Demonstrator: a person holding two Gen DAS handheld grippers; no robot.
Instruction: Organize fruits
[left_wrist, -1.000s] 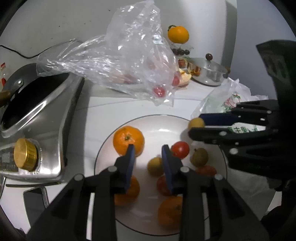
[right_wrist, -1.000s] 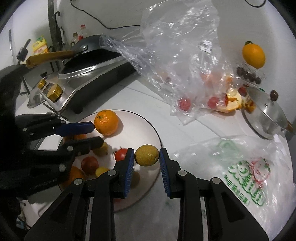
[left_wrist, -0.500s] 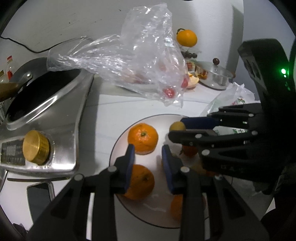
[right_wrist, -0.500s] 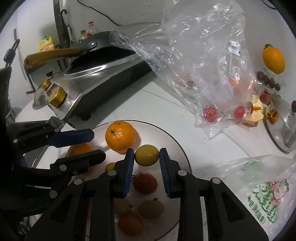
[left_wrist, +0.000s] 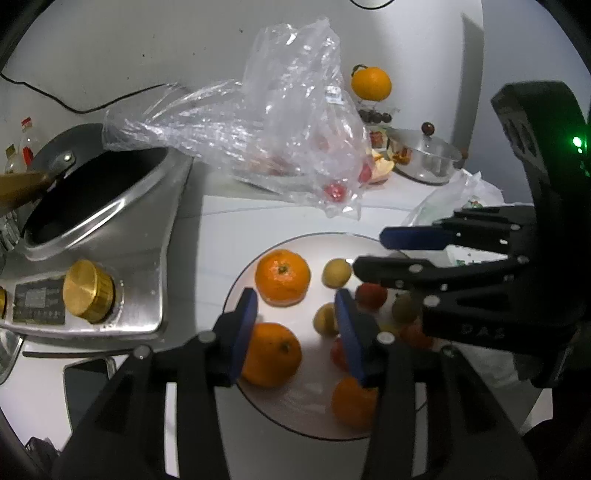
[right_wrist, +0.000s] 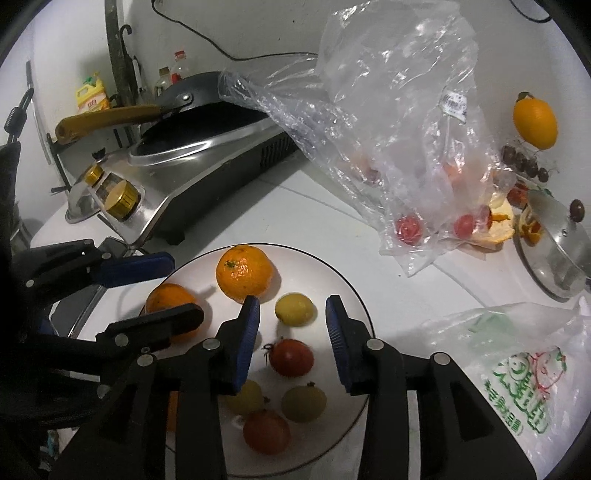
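Note:
A white plate (right_wrist: 351, 291) (left_wrist: 295, 417) holds several fruits: oranges (right_wrist: 243, 272) (left_wrist: 282, 277), red tomatoes (right_wrist: 291, 357) and small yellow fruits. One small yellow fruit (right_wrist: 294, 308) (left_wrist: 336, 272) lies on the plate just ahead of my right gripper (right_wrist: 291, 317), which is open and empty above it. My left gripper (left_wrist: 295, 310) is open and empty, hovering over the plate's left side near an orange (left_wrist: 271, 354). The right gripper also shows in the left wrist view (left_wrist: 373, 249).
A clear plastic bag (right_wrist: 399, 122) with tomatoes lies behind the plate. A stove with a pan (right_wrist: 192, 147) stands at the left. A steel pot lid (right_wrist: 557, 251), an orange (right_wrist: 535, 120) and a printed bag (right_wrist: 517, 373) are at the right.
My right gripper opened and let the small yellow fruit go onto the plate. My left gripper opened wider and shifted left.

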